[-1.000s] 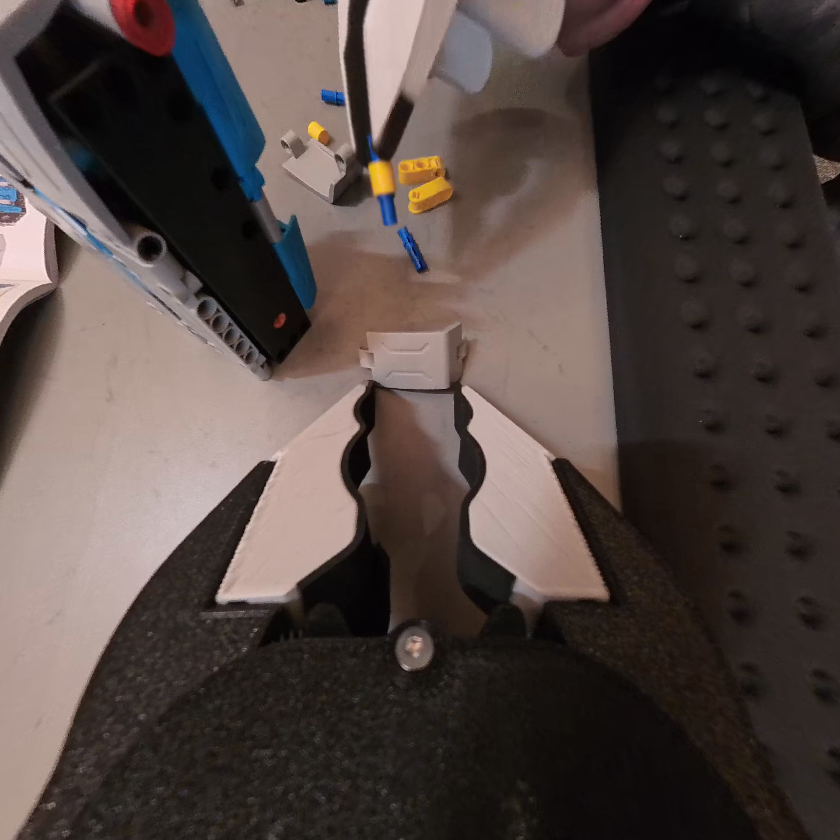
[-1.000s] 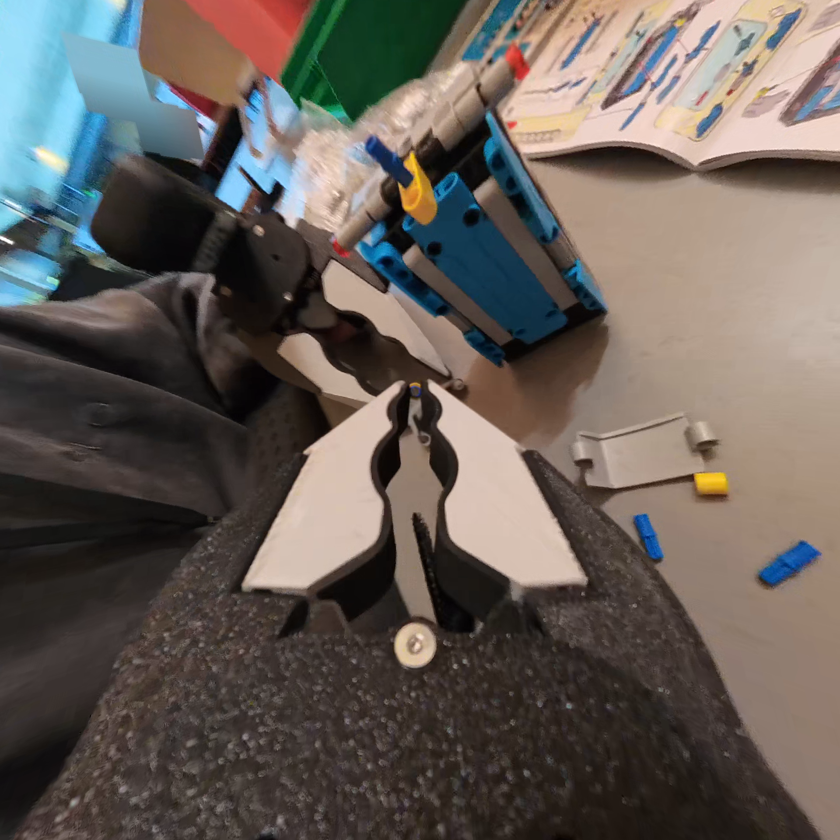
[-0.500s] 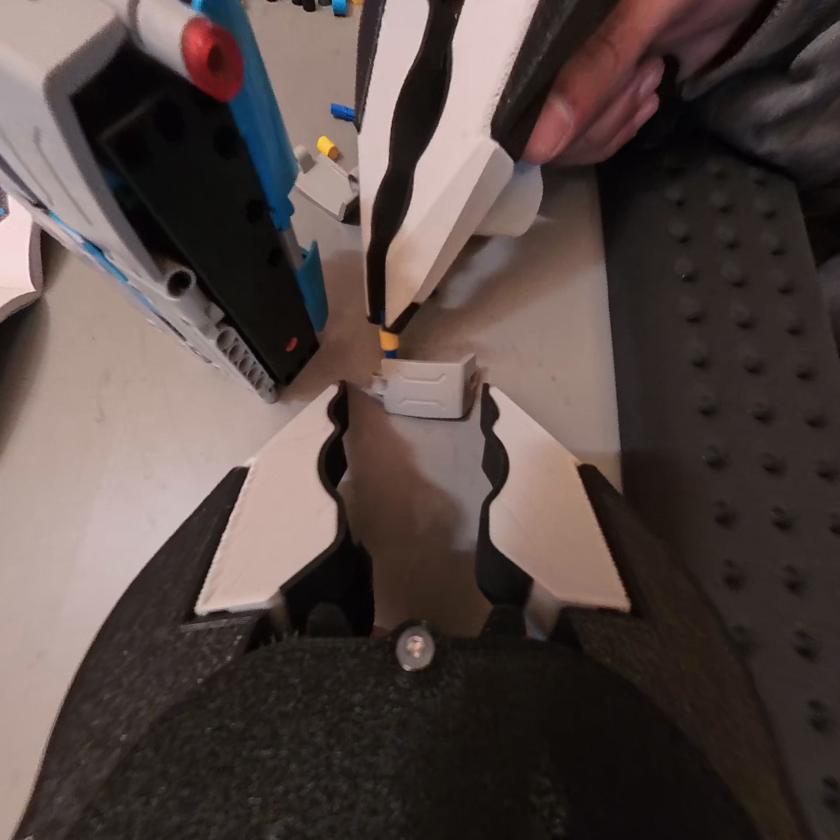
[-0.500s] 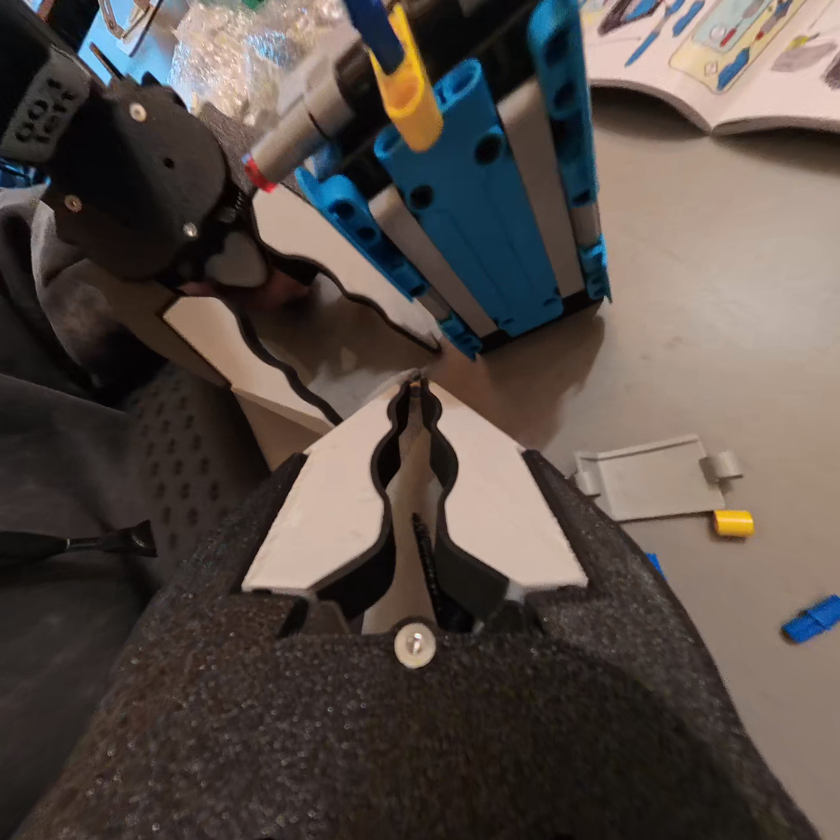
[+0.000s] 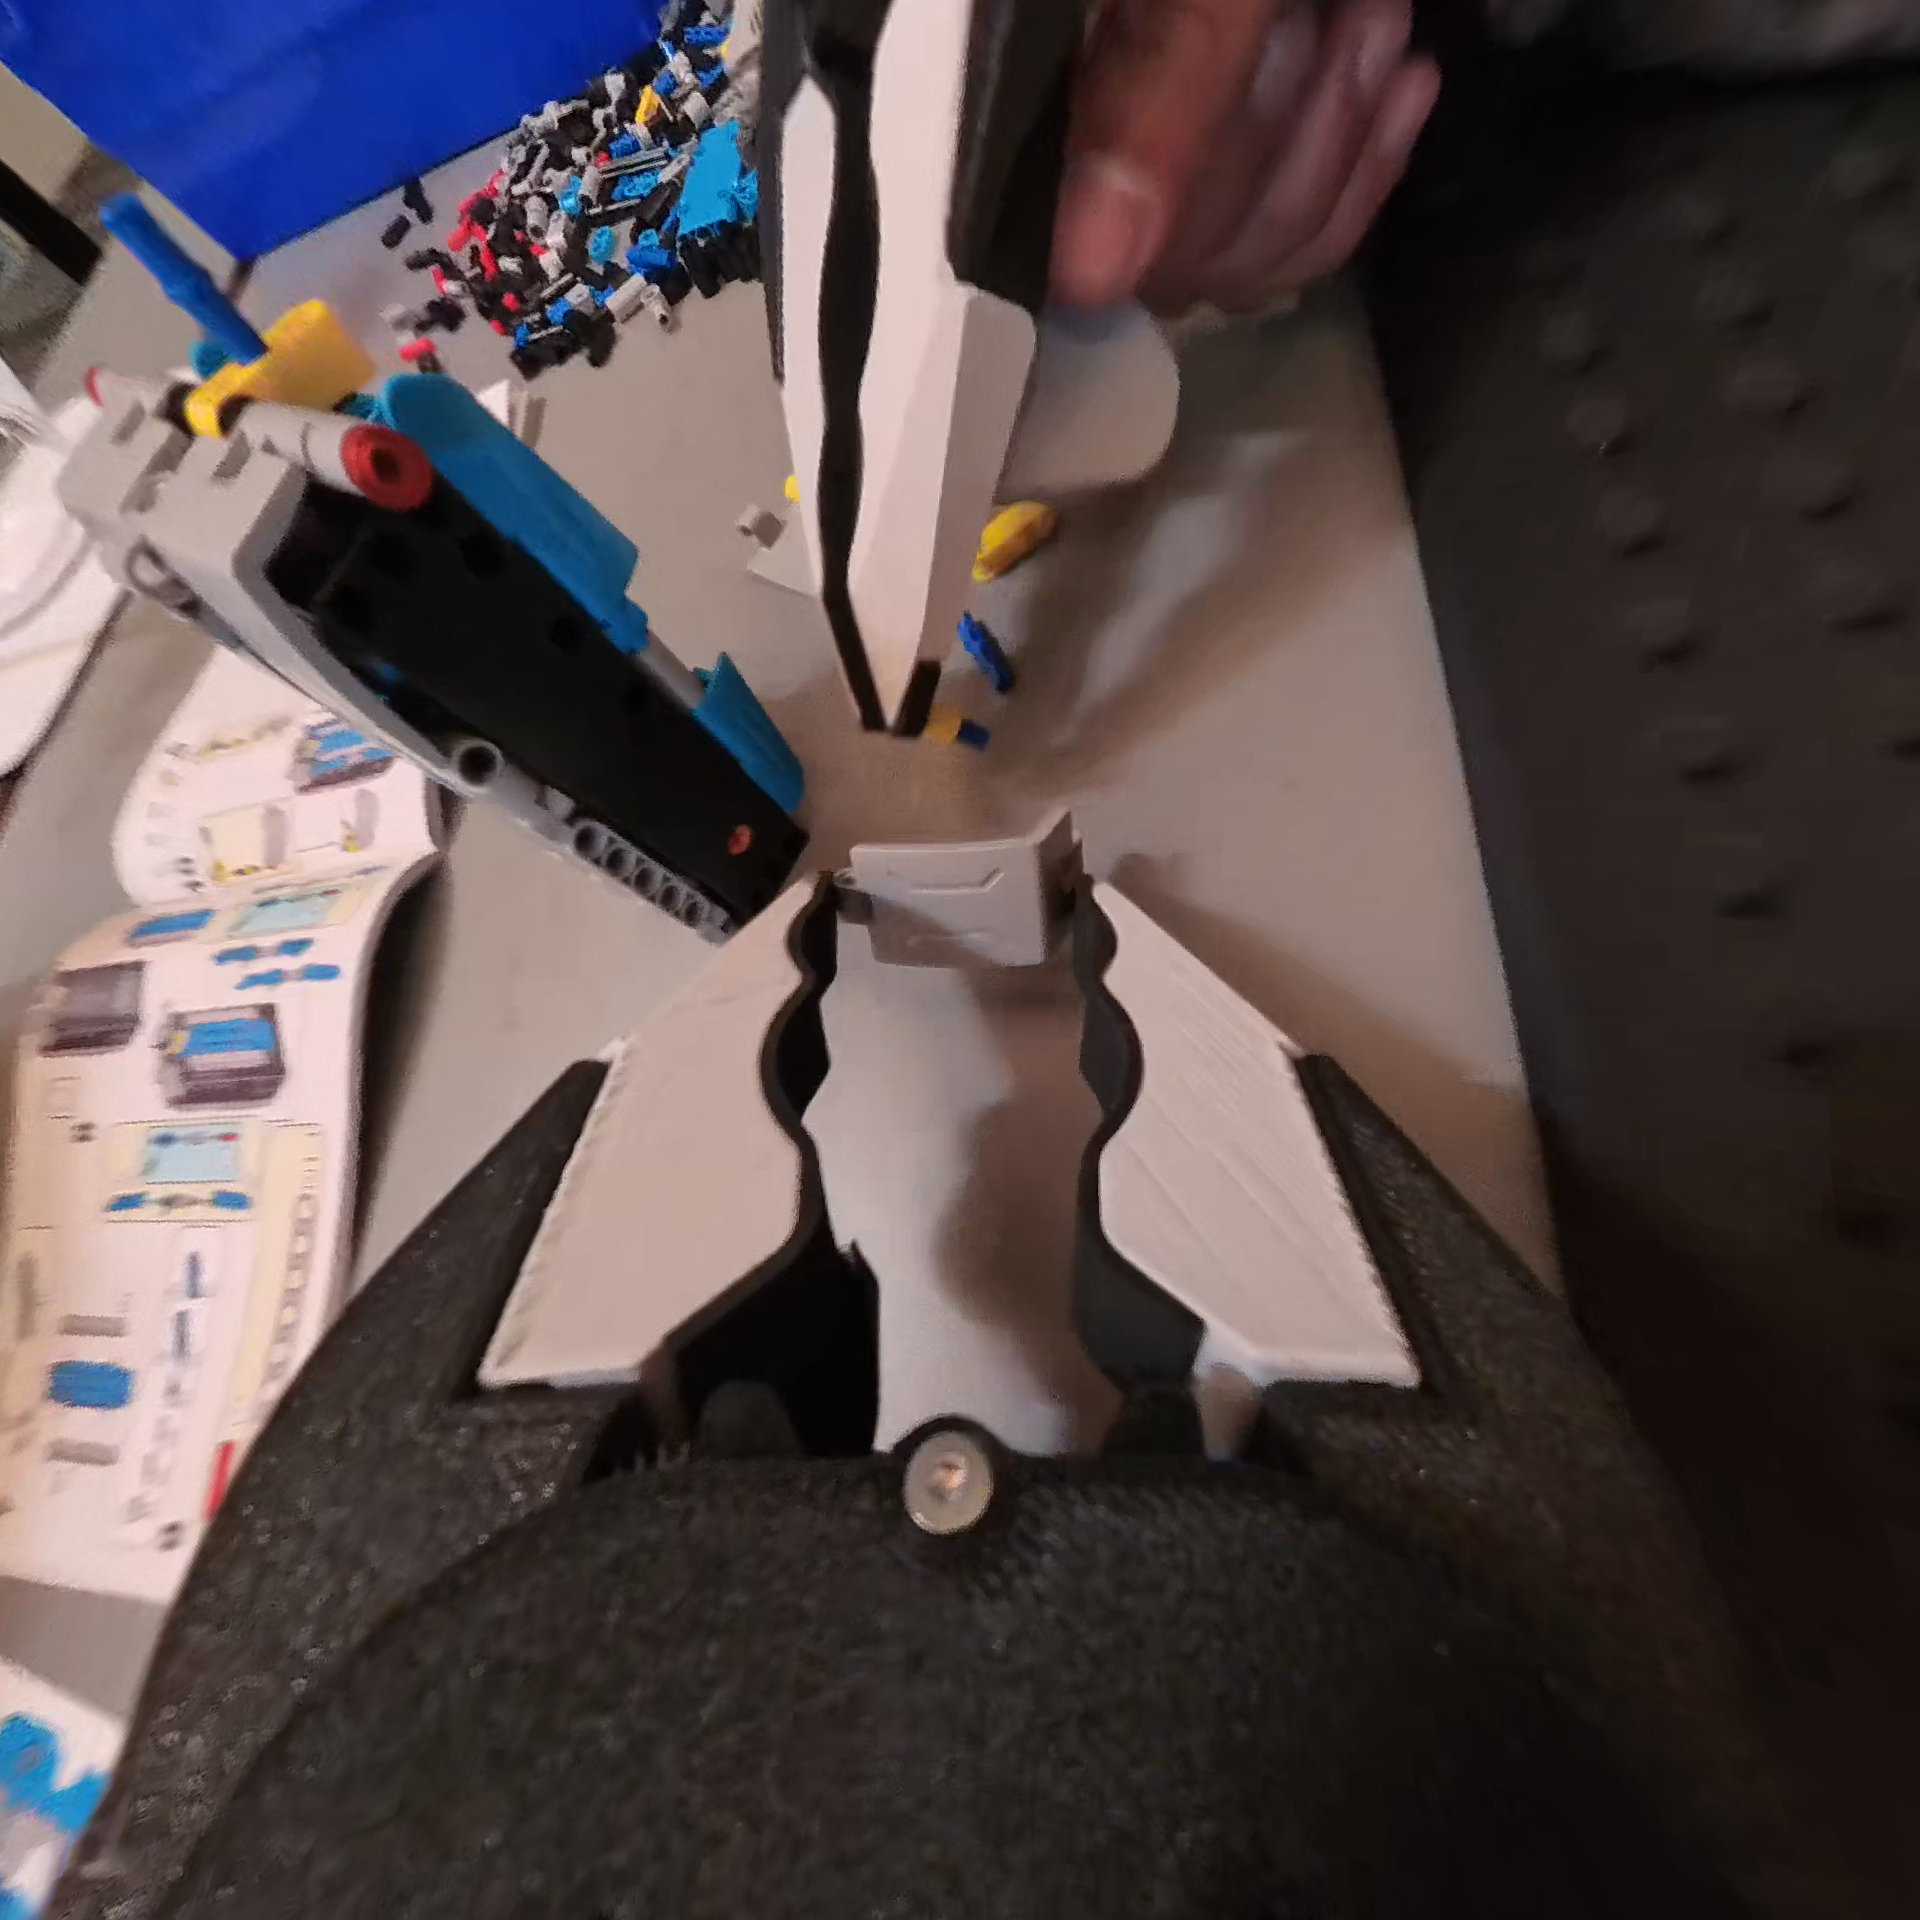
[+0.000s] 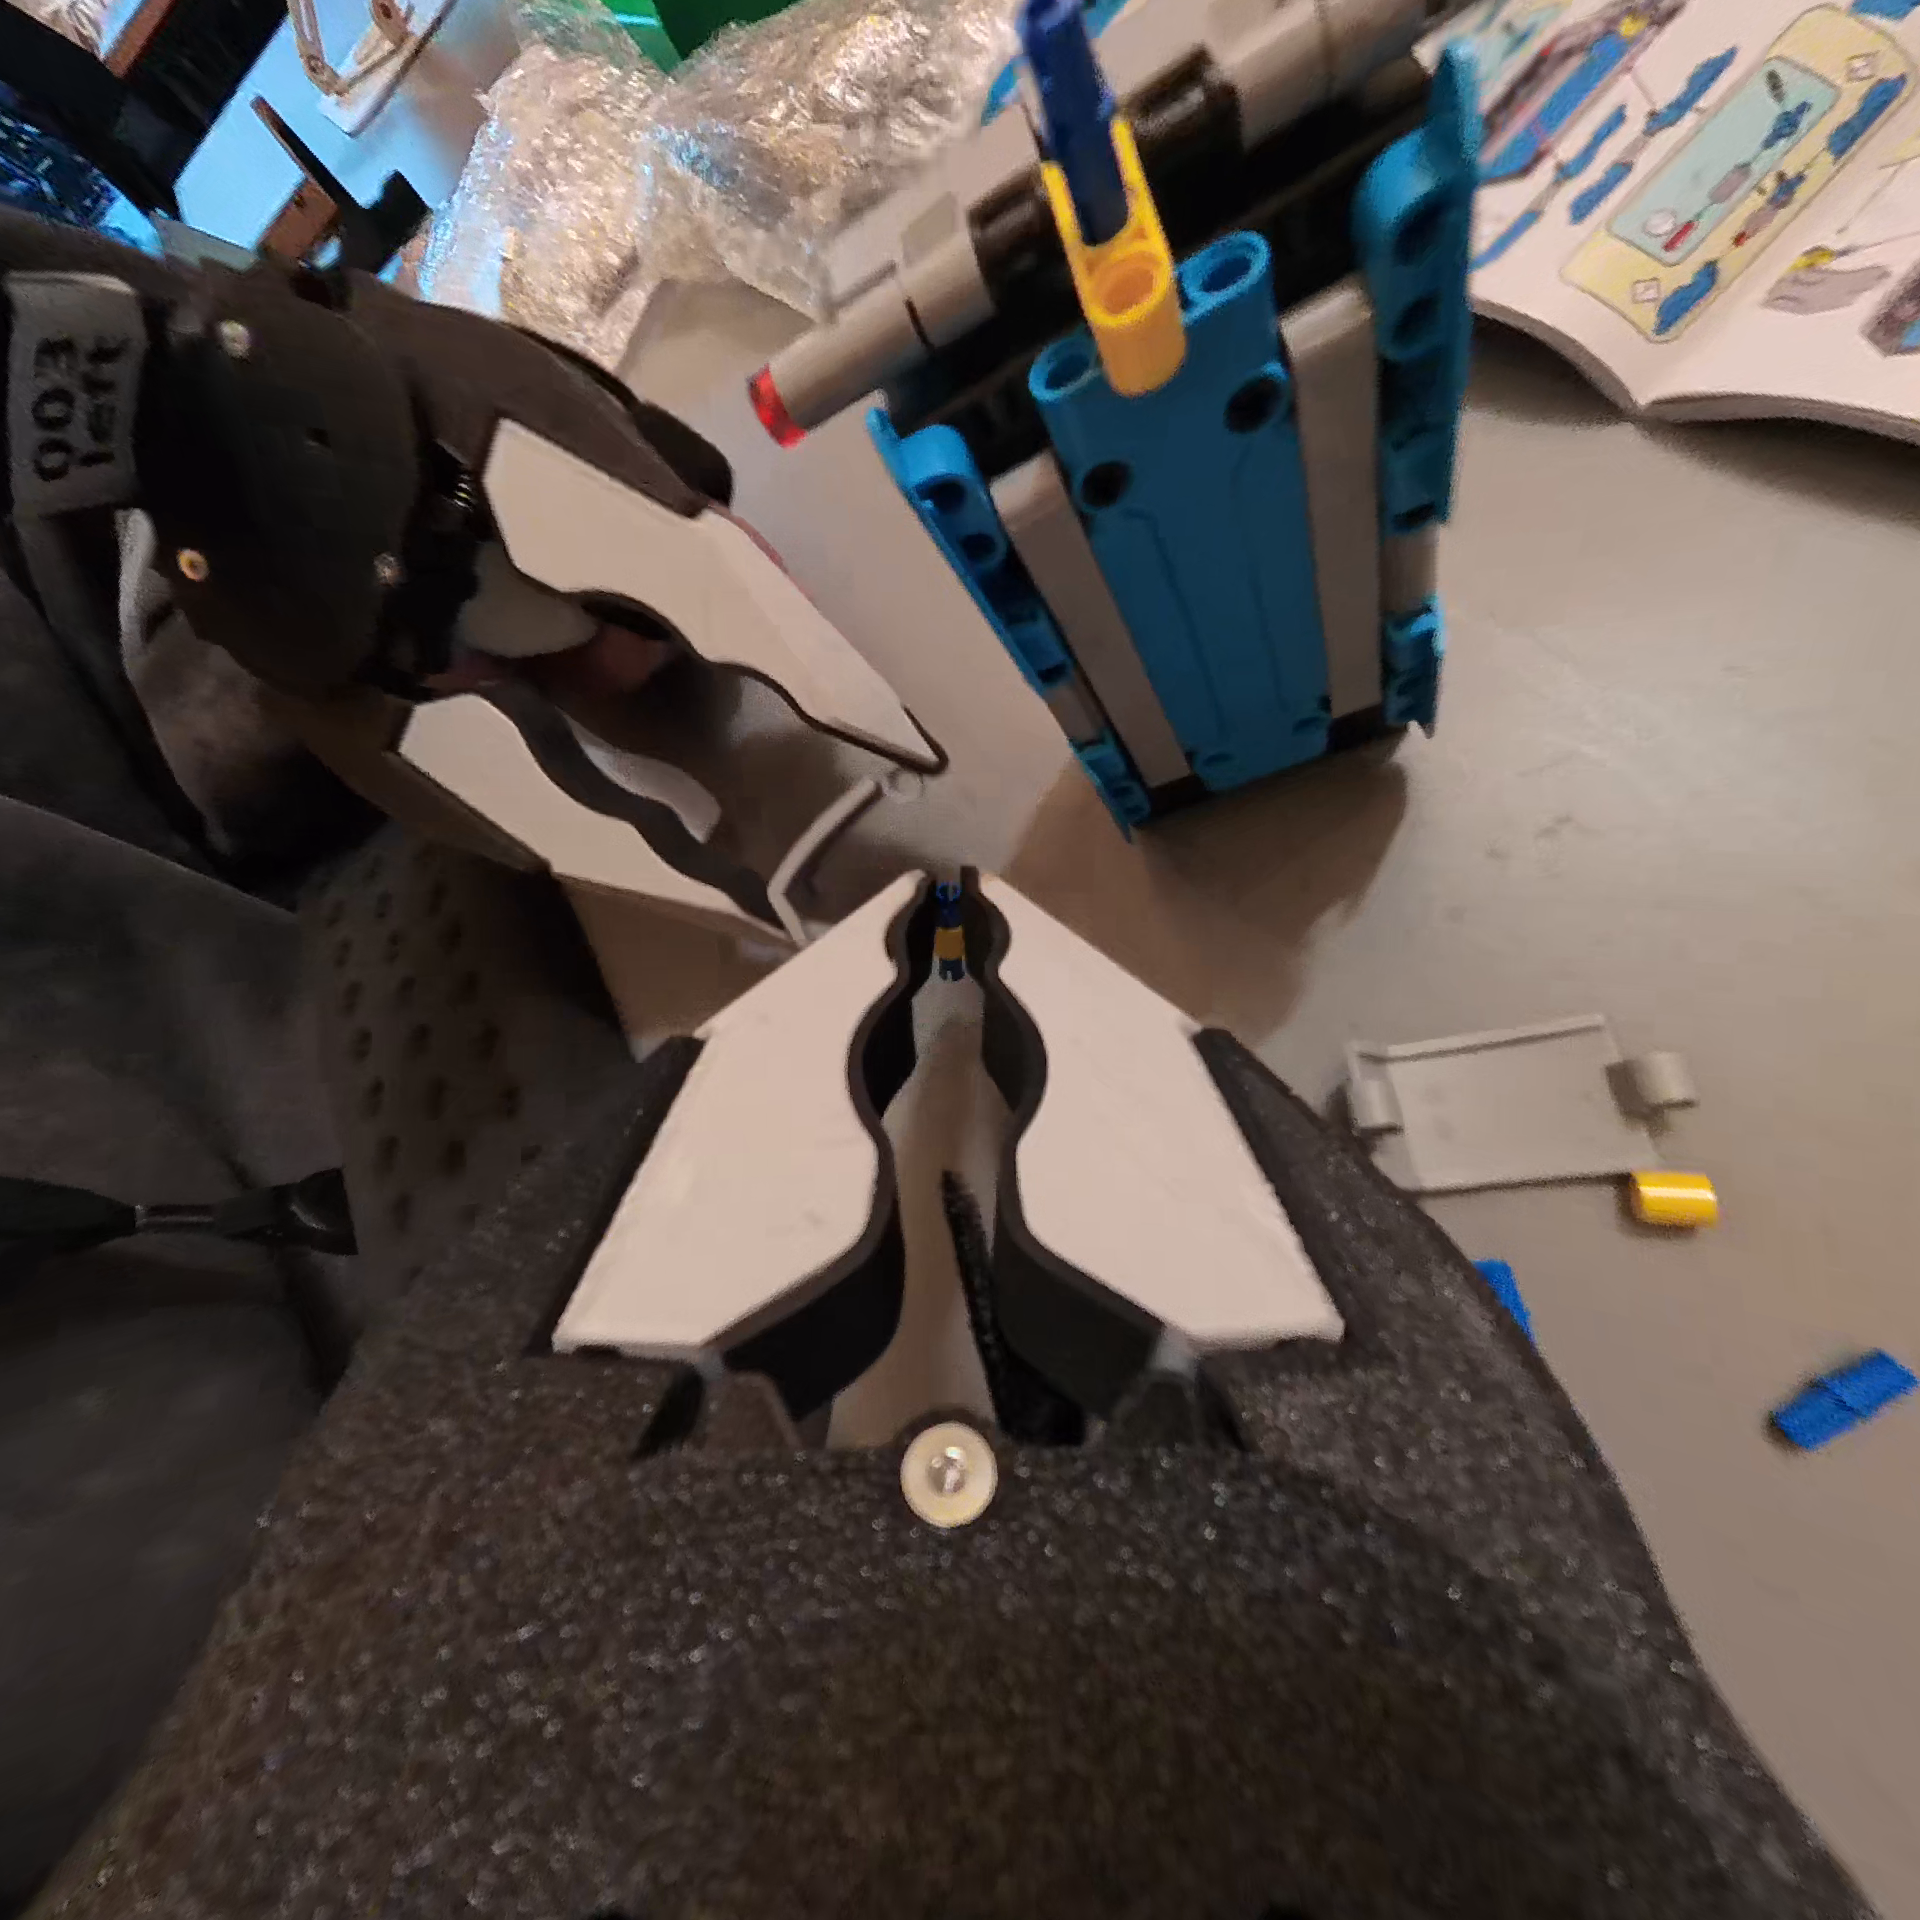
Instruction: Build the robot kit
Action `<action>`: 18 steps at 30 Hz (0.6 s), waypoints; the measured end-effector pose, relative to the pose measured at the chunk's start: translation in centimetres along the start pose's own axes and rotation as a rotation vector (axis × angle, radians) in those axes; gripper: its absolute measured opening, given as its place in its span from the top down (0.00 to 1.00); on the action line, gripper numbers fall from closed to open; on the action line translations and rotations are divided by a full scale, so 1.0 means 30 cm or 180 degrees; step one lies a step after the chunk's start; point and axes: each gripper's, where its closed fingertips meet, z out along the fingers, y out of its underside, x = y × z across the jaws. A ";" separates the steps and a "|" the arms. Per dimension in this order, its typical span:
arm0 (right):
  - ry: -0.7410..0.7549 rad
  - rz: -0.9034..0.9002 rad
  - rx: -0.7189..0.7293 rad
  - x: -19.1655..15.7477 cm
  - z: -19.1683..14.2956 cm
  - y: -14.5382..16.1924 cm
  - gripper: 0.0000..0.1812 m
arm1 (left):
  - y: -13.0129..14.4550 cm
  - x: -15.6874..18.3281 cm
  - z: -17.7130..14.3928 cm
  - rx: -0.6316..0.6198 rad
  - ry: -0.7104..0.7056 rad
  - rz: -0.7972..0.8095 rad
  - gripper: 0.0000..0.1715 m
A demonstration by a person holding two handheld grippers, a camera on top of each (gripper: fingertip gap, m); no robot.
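Observation:
My left gripper (image 5: pixel 954 885) is shut on a small grey panel piece (image 5: pixel 956 909), held crosswise between its fingertips. It also shows in the right wrist view (image 6: pixel 857 836), with the panel edge-on between its tips. My right gripper (image 6: pixel 948 891) is shut on a short blue pin with a yellow bush (image 6: pixel 948 940). In the left wrist view the right gripper (image 5: pixel 896 717) points down just beyond the panel, and the pin (image 5: pixel 951 725) sticks out at its tip. A blue, black and grey brick-built model (image 6: pixel 1195 540) stands close by, also seen in the left wrist view (image 5: pixel 520 644).
A yellow connector with a blue axle (image 6: pixel 1122 281) tops the model. An instruction booklet (image 5: pixel 177 1143) lies left. A second grey panel (image 6: pixel 1507 1122), a yellow bush (image 6: pixel 1673 1195) and blue bits (image 6: pixel 1839 1397) lie on the table. A pile of loose pieces (image 5: pixel 603 239) lies far back. A dark studded mat (image 5: pixel 1662 727) lies right. The tips of both grippers are at nearly the same place.
The left gripper opened around the grey panel half a second ago and has closed on it again, and its view has tilted. The right gripper came in close, then drew back a little.

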 end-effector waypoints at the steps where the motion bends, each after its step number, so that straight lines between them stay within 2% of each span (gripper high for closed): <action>1: 0.0041 0.0005 -0.0042 0.010 -0.006 0.012 0.98 | 0.004 -0.013 -0.002 -0.0007 -0.0085 0.0089 0.74; 4: 0.0036 0.0042 0.0005 0.017 -0.020 0.017 0.98 | 0.001 -0.064 -0.012 0.0042 -0.0328 0.0158 0.74; 8: 0.0278 -0.0065 -0.0018 0.052 -0.044 0.033 0.98 | 0.007 -0.141 -0.029 0.0096 -0.0747 0.0269 0.73; 12: 0.0333 -0.0059 -0.0088 0.041 -0.051 0.052 0.97 | 0.002 -0.123 -0.023 0.0180 -0.0579 0.0100 0.73; 15: 0.0176 -0.0091 -0.0594 -0.014 -0.022 0.142 0.97 | -0.034 -0.110 -0.037 0.0358 -0.0578 0.0148 0.73; 18: 0.0387 -0.0327 -0.0757 -0.013 -0.006 0.166 0.97 | -0.060 -0.093 -0.048 0.0473 -0.0611 0.0276 0.73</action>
